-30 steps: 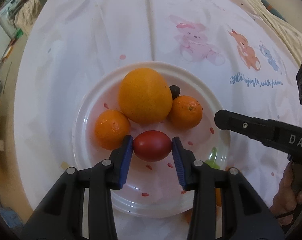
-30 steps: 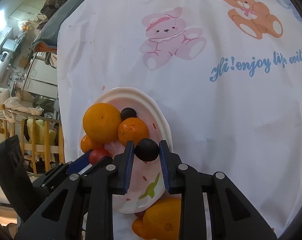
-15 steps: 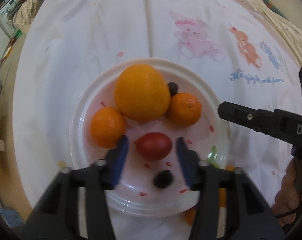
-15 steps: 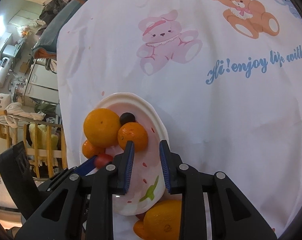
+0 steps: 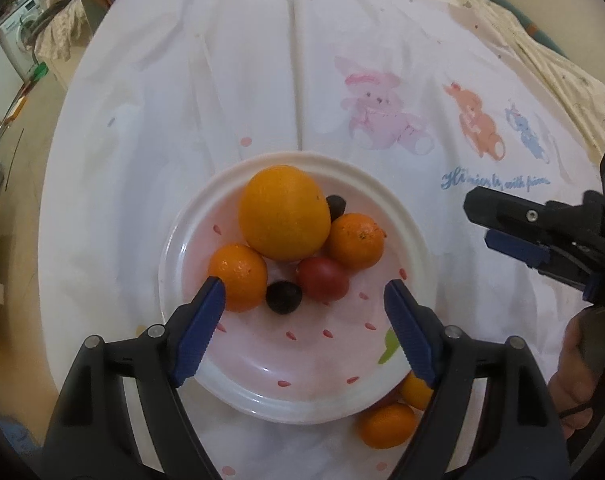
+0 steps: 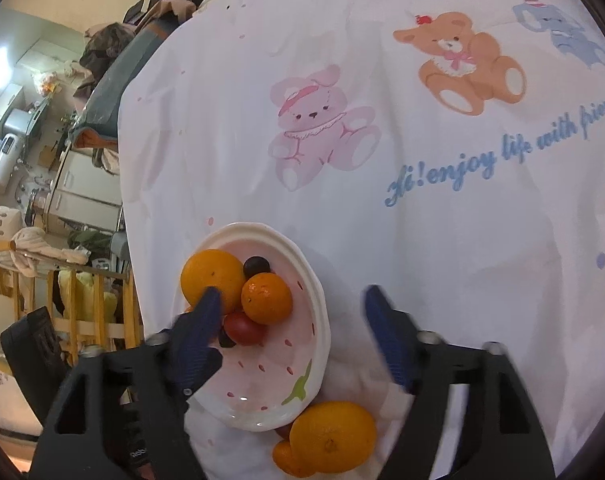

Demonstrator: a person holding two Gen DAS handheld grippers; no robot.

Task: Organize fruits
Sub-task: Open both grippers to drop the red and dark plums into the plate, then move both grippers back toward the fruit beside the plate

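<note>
A white plate [image 5: 302,396] with pink specks holds a big orange [image 5: 283,213], two small oranges [image 5: 238,276] [image 5: 355,241], a red tomato [image 5: 322,279] and two dark plums [image 5: 283,297] [image 5: 336,207]. My left gripper [image 5: 304,320] is open and empty above the plate's near side. My right gripper [image 6: 292,334] is open and empty over the plate's right rim [image 6: 322,312]; it also shows in the left wrist view [image 5: 518,232]. Loose oranges [image 6: 332,438] [image 5: 386,426] lie on the cloth beside the plate's near edge.
A white tablecloth [image 6: 422,200] with printed bears and blue lettering covers the table. Household clutter and a wooden rack [image 6: 82,300] stand beyond the table's left edge.
My left gripper let go of the red tomato and opened wide. My right gripper dropped the dark plum onto the plate, then opened wide and drew back.
</note>
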